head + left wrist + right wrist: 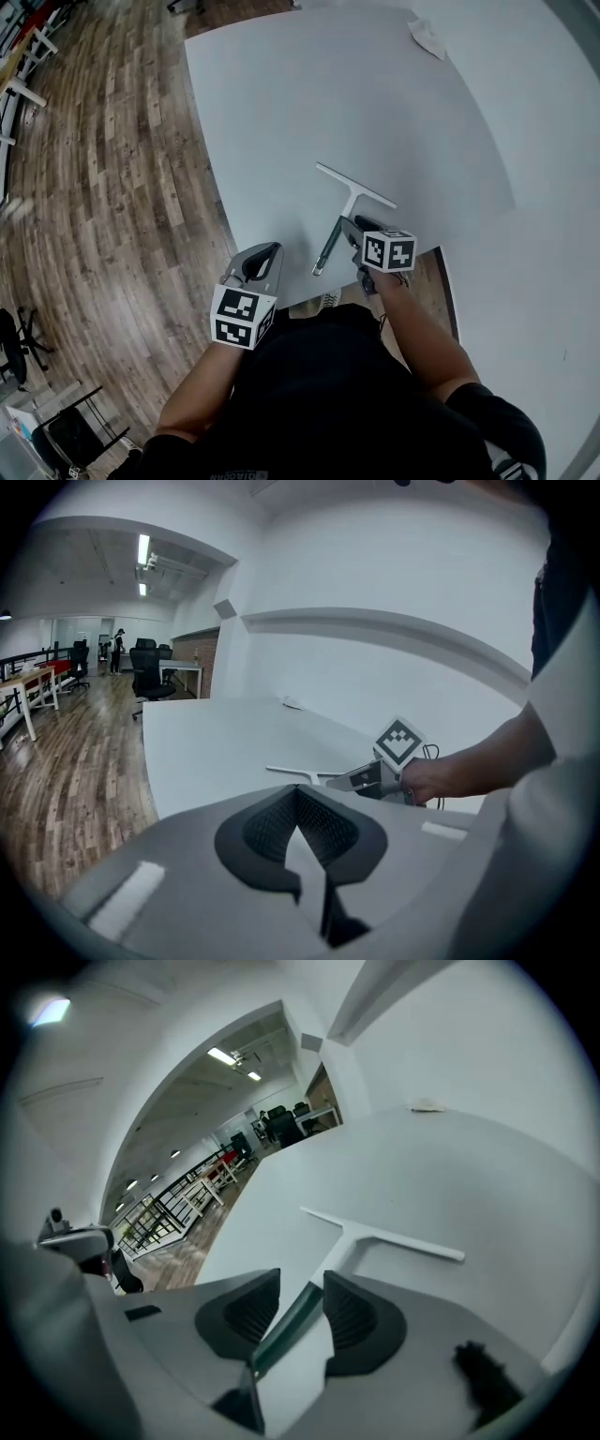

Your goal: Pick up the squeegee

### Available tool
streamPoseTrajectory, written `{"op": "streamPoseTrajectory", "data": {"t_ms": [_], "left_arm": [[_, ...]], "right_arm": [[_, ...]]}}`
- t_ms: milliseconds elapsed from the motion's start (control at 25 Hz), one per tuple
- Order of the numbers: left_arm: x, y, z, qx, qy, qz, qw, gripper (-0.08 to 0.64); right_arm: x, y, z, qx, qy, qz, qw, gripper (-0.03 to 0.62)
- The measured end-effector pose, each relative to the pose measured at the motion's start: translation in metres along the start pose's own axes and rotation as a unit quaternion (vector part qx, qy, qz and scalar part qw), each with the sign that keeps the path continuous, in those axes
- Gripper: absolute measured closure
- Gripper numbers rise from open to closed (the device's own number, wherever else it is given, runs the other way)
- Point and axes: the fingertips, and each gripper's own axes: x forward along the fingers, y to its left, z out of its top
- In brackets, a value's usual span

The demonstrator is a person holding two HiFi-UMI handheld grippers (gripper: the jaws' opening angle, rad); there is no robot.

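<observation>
The squeegee lies flat on the white table, near the edge that is close to the person, with its long pale blade on the far side and its dark green handle pointing back toward the person. The handle goes in between the two jaws of the right gripper. In the right gripper view the pads of this gripper stand apart: the handle is against the right pad, and a narrow gap shows between the handle and the left pad, so the jaws are around the handle but not pressed on it from both sides. The left gripper is beside it, to the left, over the table edge and apart from the squeegee. In its own view its jaws are pressed together at the tips, with nothing between them. From that view one sees also the person's hand holding the right gripper under its marker cube. At the far corner of the table lies a small crumpled white thing. A wooden floor is around the table, and dark office chairs stand far behind.
</observation>
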Motion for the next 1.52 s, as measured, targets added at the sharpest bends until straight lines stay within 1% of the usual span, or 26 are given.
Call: {"op": "streamPoseTrajectory", "data": {"t_ms": [120, 200, 280, 480, 600, 680, 760, 920, 1000, 1160, 1240, 1320, 1520], "left_arm": [[-0.002, 0.008, 0.003, -0.011, 0.000, 0.000, 0.9999, 0.554], [-0.003, 0.014, 0.005, -0.015, -0.001, -0.001, 0.9999, 0.554], [-0.004, 0.019, 0.003, -0.016, -0.001, 0.000, 0.9999, 0.554], [-0.003, 0.029, 0.003, -0.026, 0.001, 0.003, 0.9997, 0.554], [-0.007, 0.035, 0.002, -0.028, -0.002, 0.005, 0.9996, 0.552], [-0.009, 0.038, 0.001, -0.032, -0.003, 0.008, 0.9995, 0.552], [-0.009, 0.041, -0.001, -0.038, -0.001, 0.012, 0.9992, 0.554], [-0.008, 0.045, -0.002, -0.049, 0.000, 0.015, 0.9987, 0.552], [-0.010, 0.044, -0.001, -0.051, -0.001, 0.014, 0.9986, 0.552], [-0.012, 0.037, 0.001, -0.047, -0.005, 0.012, 0.9988, 0.552], [-0.014, 0.033, 0.002, -0.045, -0.007, 0.012, 0.9989, 0.552], [-0.016, 0.030, 0.003, -0.044, -0.009, 0.014, 0.9989, 0.554], [-0.019, 0.025, 0.011, -0.041, -0.018, 0.022, 0.9988, 0.554]], "right_arm": [[0.015, -0.015, 0.000, 0.025, 0.016, -0.024, 0.999, 0.443], [0.023, -0.023, -0.001, 0.056, 0.025, -0.034, 0.998, 0.425], [0.031, -0.028, -0.003, 0.086, 0.028, -0.037, 0.995, 0.421], [0.046, -0.031, -0.002, 0.103, 0.033, -0.044, 0.993, 0.420], [0.056, -0.031, -0.006, 0.131, 0.040, -0.046, 0.989, 0.420], [0.059, -0.034, -0.009, 0.139, 0.044, -0.051, 0.988, 0.420], [0.061, -0.036, -0.010, 0.132, 0.046, -0.058, 0.988, 0.422], [0.062, -0.035, -0.009, 0.093, 0.053, -0.073, 0.992, 0.422], [0.063, -0.033, -0.009, 0.091, 0.056, -0.074, 0.992, 0.422], [0.061, -0.036, -0.011, 0.118, 0.049, -0.059, 0.990, 0.443], [0.056, -0.037, -0.010, 0.120, 0.043, -0.054, 0.990, 0.471], [0.050, -0.031, -0.006, 0.098, 0.037, -0.046, 0.993, 0.485], [0.034, -0.007, 0.010, 0.058, 0.013, -0.008, 0.998, 0.486]]}}
